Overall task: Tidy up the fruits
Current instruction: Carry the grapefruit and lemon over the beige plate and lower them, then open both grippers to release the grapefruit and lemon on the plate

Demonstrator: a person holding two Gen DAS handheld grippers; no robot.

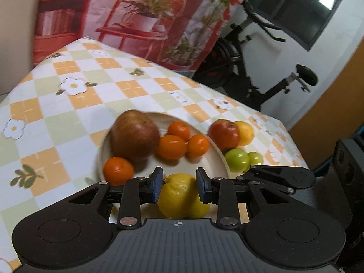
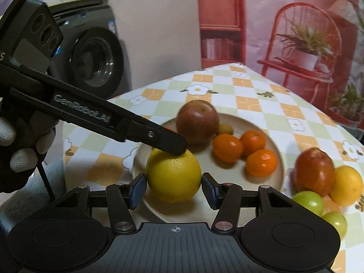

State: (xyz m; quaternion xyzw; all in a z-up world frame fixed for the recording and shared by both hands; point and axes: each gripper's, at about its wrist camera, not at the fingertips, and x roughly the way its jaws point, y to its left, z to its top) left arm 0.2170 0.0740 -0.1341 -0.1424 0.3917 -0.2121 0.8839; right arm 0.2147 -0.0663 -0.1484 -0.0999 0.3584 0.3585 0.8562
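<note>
Your left gripper grips the yellow lemon above the plate's near rim. Your right gripper frames that lemon; whether its pads touch, I cannot tell. The bench lies bare toward its far edge.

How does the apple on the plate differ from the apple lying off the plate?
The plate apple sits on the plate beside oranges; the cloth apple lies on the tablecloth, against a yellow fruit. The plate apple looks duller, brownish red; the cloth apple brighter red-orange. Both are round, stem end up.
</note>
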